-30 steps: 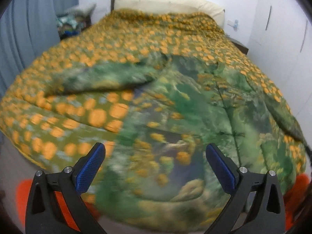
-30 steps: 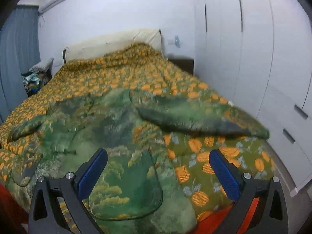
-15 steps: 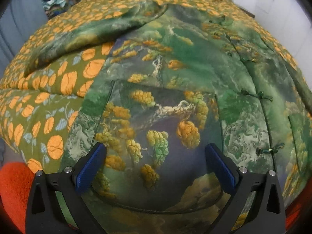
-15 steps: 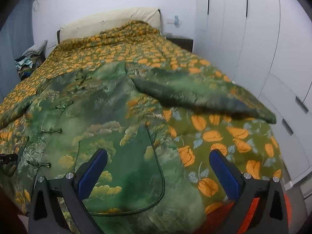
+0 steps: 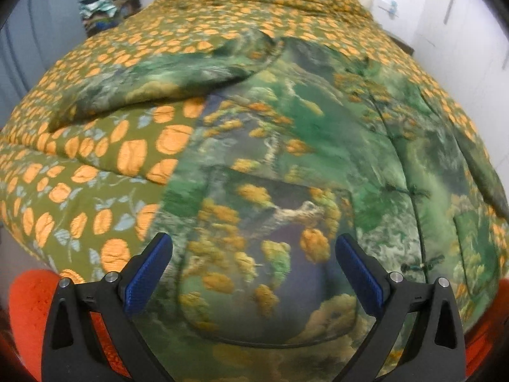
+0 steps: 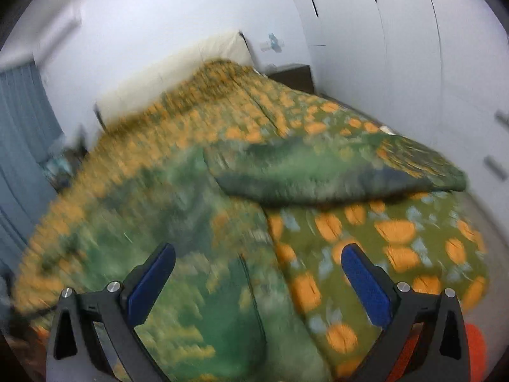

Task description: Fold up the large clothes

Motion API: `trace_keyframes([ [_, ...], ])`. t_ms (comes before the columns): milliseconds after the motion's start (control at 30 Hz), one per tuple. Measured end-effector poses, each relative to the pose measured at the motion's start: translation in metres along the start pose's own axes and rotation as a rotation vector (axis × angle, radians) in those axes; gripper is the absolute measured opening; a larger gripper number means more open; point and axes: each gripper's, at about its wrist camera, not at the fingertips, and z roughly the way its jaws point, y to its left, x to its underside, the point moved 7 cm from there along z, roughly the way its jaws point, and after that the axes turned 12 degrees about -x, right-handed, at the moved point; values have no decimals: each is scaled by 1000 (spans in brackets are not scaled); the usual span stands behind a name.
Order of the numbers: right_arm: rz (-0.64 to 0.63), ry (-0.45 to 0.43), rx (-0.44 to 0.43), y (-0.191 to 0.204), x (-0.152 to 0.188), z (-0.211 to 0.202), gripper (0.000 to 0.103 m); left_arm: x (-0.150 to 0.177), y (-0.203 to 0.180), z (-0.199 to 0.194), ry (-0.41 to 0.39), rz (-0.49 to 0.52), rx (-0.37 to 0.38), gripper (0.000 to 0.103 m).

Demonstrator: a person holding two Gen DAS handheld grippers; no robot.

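A large green padded jacket [image 5: 302, 165] with a landscape print lies spread flat, front up, on the bed. One sleeve [image 5: 165, 86] stretches to the left and the other sleeve [image 6: 334, 168] to the right. A big patch pocket [image 5: 264, 270] sits near the hem. My left gripper [image 5: 254, 254] is open and empty, hovering above that pocket. My right gripper [image 6: 258, 264] is open and empty above the jacket's right side [image 6: 206, 254], near its edge. The right wrist view is blurred.
The bed has an olive quilt with orange flowers [image 5: 95, 175] and a cream headboard [image 6: 178, 70]. White wardrobe doors [image 6: 413, 47] stand to the right, a blue curtain [image 6: 22, 133] to the left. A pile of clothes [image 5: 108, 6] sits at the back left. Orange fabric [image 5: 28, 312] hangs below the bed's near edge.
My left gripper has pulled back and up from the pocket. My right gripper has swung to the right and tilted, blurring the view. Both stay open.
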Motion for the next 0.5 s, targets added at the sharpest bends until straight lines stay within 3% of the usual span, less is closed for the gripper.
trace_keyframes([
  [67, 137, -24, -102, -29, -17, 6, 103, -2, 5, -1, -6, -24, 14, 102],
  [100, 200, -32, -99, -50, -23, 10, 103, -3, 7, -2, -8, -39, 30, 102],
  [200, 321, 15, 18, -118, -31, 29, 103, -3, 8, -4, -11, -63, 53, 102],
  [367, 621, -43, 98, -216, -32, 50, 100, 4, 7, 6, 20, -57, 18, 102],
  [400, 670, -81, 102, -226, -34, 50, 95, 5, 7, 7, 29, -59, 14, 102],
  [467, 769, -213, 62, -241, -46, 49, 71, 7, 7, 9, 38, -61, 10, 102],
  [500, 778, -232, 74, -244, -51, 49, 40, 7, 7, 9, 37, -60, 8, 102],
])
